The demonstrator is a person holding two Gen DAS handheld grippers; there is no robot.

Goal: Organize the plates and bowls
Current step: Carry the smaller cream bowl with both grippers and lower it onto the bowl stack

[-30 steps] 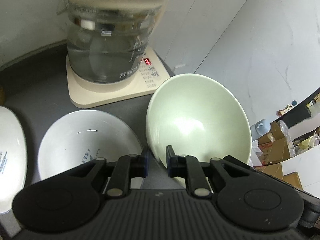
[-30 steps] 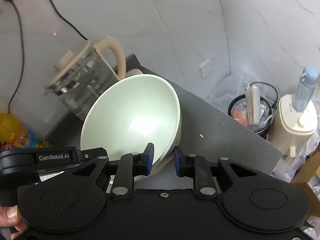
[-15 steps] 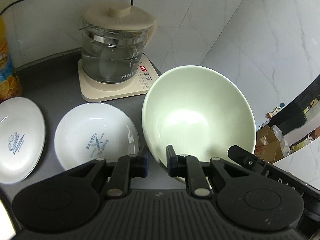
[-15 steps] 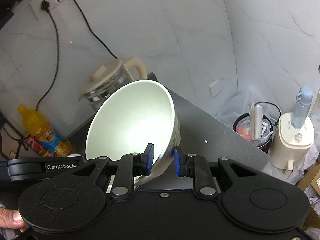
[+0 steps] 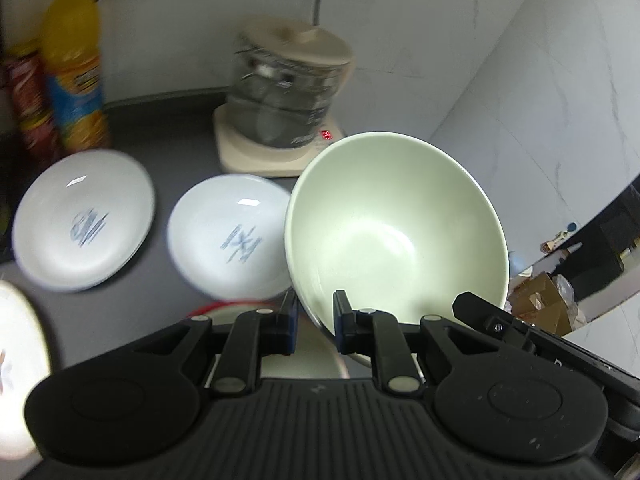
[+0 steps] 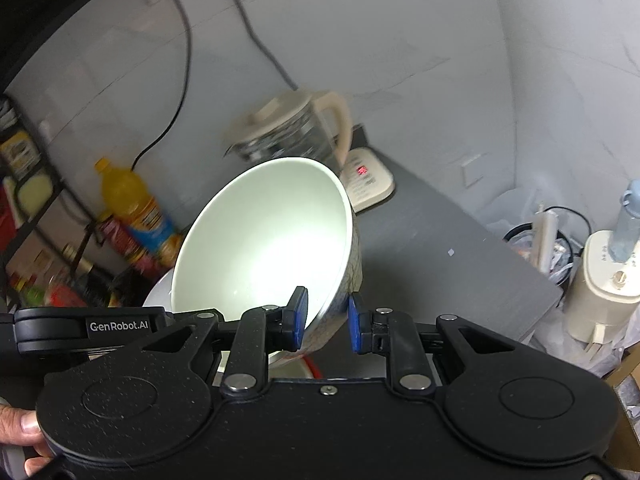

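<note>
1. The kettle (image 5: pixel 286 92) and the orange bottle (image 5: pixel 74 68) at the counter's back edge are motion-blurred.
2. The prints on both white plates (image 5: pixel 84 220) are smeared and unreadable.
3. A third plate (image 5: pixel 16 368) is cut off by the picture's left edge.

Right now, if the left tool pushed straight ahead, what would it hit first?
Probably the pale green bowl: the left tool already straddles its near rim, so its inner wall lies ahead. Depth beyond is unclear.
</note>
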